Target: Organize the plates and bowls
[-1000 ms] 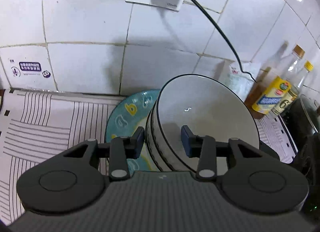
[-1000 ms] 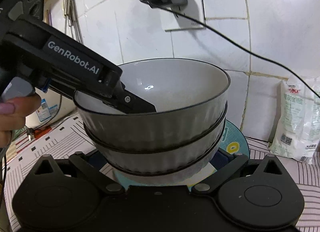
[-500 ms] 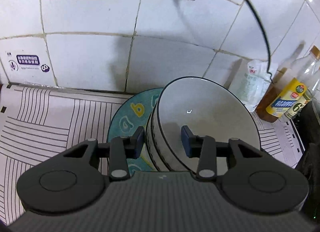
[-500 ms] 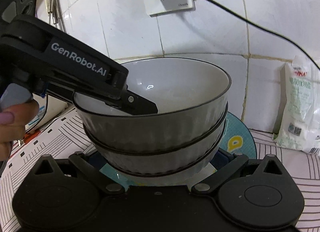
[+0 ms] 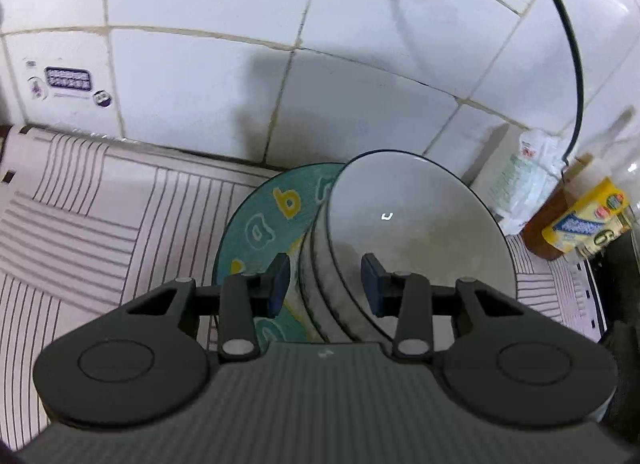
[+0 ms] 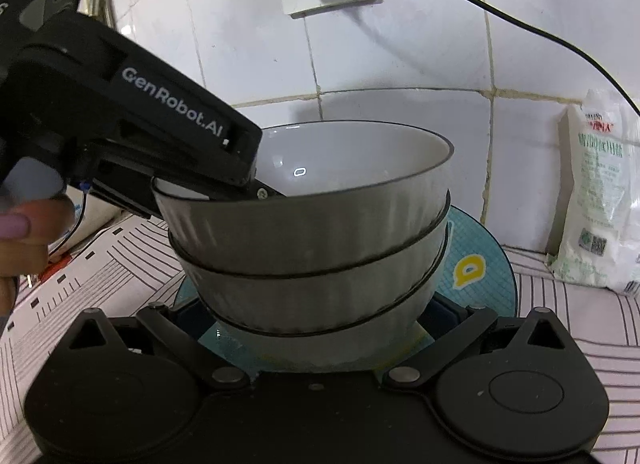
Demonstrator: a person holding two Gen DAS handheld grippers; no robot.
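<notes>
left gripper (image 5: 323, 284) is clamped on the rims of the nested bowls (image 6: 312, 248), right gripper's jaws are hidden, and that stack could slide off the teal plate (image 5: 260, 224) if tipped.

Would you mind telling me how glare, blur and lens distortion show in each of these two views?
Left wrist view: tile wall smeared by motion blur, grout lines bowed by the fisheye, a small light reflection inside the top bowl. Right wrist view: sharper, bright lamp glare on the tiles at top right, a glint in the bowl, the cable curved.
</notes>
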